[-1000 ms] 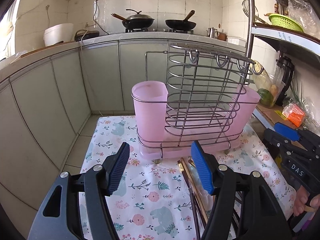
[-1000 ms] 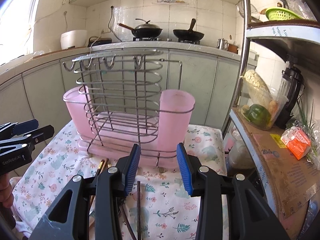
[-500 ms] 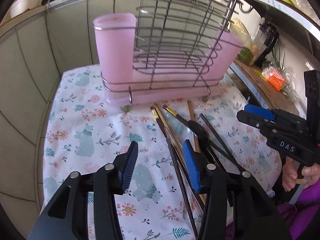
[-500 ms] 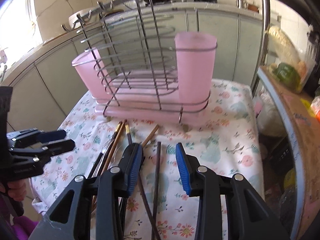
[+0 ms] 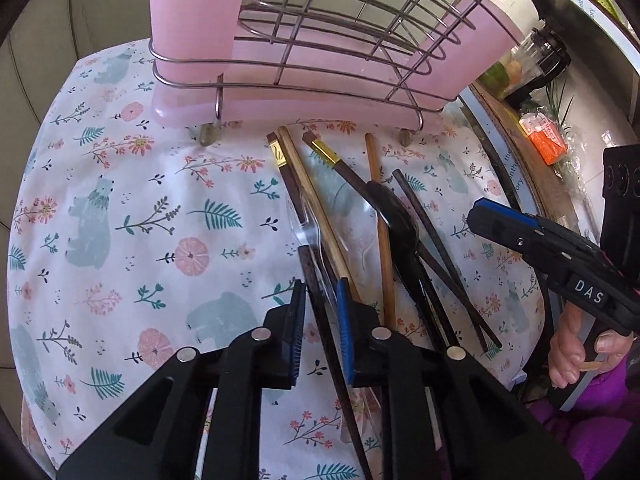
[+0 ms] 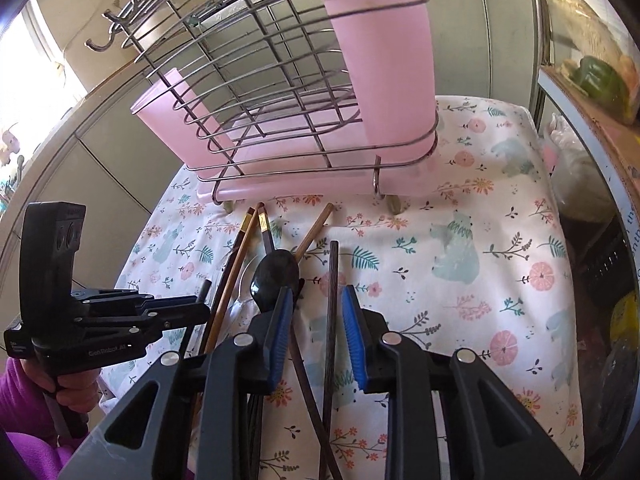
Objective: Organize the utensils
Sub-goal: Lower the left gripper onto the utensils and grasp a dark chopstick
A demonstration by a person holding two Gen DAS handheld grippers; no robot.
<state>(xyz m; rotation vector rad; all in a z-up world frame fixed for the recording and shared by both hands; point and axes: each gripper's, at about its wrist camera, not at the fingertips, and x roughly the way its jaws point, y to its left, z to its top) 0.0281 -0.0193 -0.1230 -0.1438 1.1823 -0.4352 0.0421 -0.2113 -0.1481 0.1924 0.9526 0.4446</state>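
I am low over a counter (image 6: pixel 472 208) spread with a white cloth (image 5: pixel 120 208) printed in pink flowers, green fronds and pale blue bears. Behind it run grey-green cabinet doors (image 6: pixel 460 40) — flat panels with dark seams. Strong daylight pours in from a window (image 6: pixel 24 92) on my left, washing that side out. To my right stands a shelf (image 6: pixel 592 120) with a green pepper (image 6: pixel 596 76), and an orange packet (image 5: pixel 544 138) lies on it.
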